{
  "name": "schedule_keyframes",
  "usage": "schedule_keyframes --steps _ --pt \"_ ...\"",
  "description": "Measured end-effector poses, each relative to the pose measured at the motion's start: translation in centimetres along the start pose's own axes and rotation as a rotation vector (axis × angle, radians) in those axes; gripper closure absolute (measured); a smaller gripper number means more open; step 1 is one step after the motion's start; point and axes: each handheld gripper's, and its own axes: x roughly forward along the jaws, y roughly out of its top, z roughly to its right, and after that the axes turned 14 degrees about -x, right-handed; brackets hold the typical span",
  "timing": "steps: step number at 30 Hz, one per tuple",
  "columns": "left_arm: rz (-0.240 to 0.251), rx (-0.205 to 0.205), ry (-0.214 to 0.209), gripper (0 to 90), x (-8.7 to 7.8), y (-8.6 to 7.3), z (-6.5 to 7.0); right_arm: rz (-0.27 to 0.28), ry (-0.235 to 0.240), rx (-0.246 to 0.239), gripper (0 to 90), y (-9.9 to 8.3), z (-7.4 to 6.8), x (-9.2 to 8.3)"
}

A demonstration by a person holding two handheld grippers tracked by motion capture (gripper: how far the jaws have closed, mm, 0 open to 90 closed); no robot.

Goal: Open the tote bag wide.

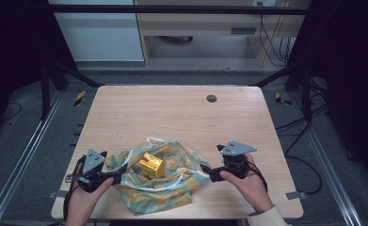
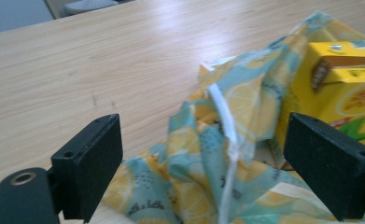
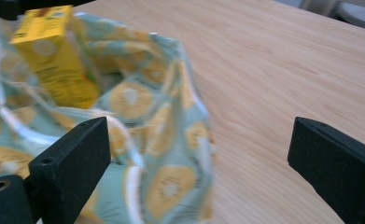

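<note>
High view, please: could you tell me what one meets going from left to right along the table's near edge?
Left gripper → lemon-print cloth bag with yellow carton standing in it → right gripper.

A pale wooden surface (image 1: 172,113) fills the middle of the frame, with a round grey grommet (image 1: 212,98) near its far edge, right of centre. Beyond it, at upper centre, stands a light wood desk (image 1: 196,23). Black cables (image 1: 271,42) hang at upper right.
</note>
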Motion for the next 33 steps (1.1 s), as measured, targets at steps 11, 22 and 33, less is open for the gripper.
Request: schedule_keyframes --steps 11,22,33 --pt "0.022 -0.05 0.057 6.2 0.0 0.2 -2.8 -0.001 -0.209 0.154 7.3 -2.9 4.1 -1.9" --pt "0.035 -0.098 0.111 5.9 0.4 0.3 -6.1 -0.056 -0.37 0.22 9.5 -5.2 6.6 -3.8" --pt "0.011 -0.1 0.156 6.0 1.9 0.7 -8.2 -0.113 -0.426 0.267 9.0 -7.2 8.2 -4.6"
